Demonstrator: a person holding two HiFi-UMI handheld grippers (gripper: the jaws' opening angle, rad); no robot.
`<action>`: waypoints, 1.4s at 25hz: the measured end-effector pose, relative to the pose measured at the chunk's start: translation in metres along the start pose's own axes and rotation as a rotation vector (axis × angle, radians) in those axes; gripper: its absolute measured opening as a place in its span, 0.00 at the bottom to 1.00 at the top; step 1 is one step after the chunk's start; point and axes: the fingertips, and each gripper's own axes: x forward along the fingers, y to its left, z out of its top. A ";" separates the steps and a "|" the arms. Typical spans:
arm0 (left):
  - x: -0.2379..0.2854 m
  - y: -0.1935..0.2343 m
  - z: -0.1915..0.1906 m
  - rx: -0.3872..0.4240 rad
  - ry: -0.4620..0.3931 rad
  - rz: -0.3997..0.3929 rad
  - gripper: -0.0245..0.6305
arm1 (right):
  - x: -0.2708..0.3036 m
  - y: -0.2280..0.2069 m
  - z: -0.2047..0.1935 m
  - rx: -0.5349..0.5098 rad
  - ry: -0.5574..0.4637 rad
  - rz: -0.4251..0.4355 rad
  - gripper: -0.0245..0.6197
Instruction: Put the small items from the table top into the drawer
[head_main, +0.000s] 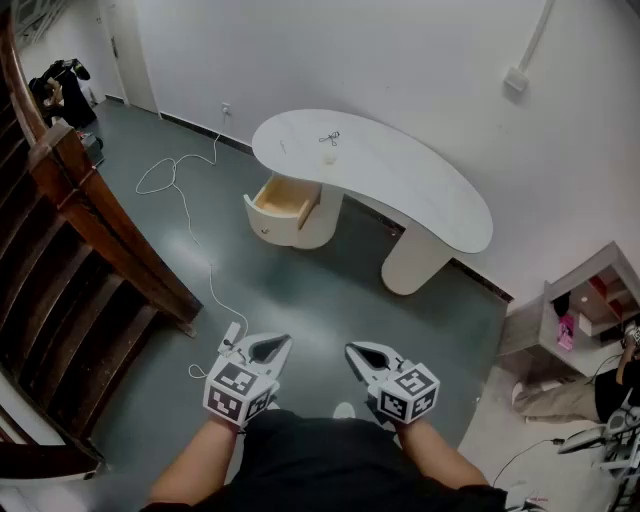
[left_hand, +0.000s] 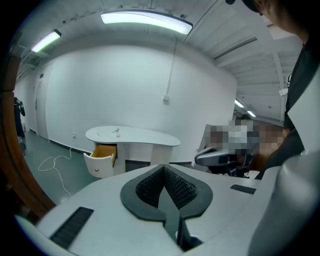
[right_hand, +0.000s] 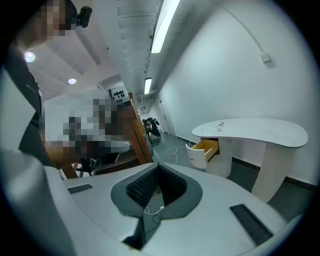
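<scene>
A white kidney-shaped table (head_main: 400, 175) stands across the room by the wall. Its wooden drawer (head_main: 285, 200) hangs open at the left pedestal. On the top lie a small dark item (head_main: 329, 137), a small white item (head_main: 330, 157) and a thin item (head_main: 283, 146). Both grippers are held low in front of me, far from the table. The left gripper (head_main: 268, 350) is shut and empty, as is the right gripper (head_main: 362, 356). The left gripper view shows the table (left_hand: 145, 136) and drawer (left_hand: 102, 152) beyond the jaws. The right gripper view shows the table (right_hand: 260, 131) and drawer (right_hand: 207, 147).
A dark wooden stair railing (head_main: 90, 230) runs along the left. A white cable (head_main: 190, 210) trails over the grey floor to a power strip (head_main: 230, 335) near my left gripper. A small shelf unit (head_main: 590, 310) and someone's legs (head_main: 565, 400) are at the right.
</scene>
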 end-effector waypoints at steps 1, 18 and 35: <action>0.000 -0.001 0.000 0.002 -0.001 -0.002 0.06 | 0.000 0.000 0.000 0.001 0.000 -0.001 0.04; -0.010 0.013 -0.005 0.003 0.007 -0.043 0.06 | 0.017 0.025 0.004 0.026 -0.008 0.018 0.04; -0.057 0.056 -0.051 -0.001 0.061 -0.087 0.06 | 0.064 0.084 -0.029 0.100 0.034 -0.041 0.04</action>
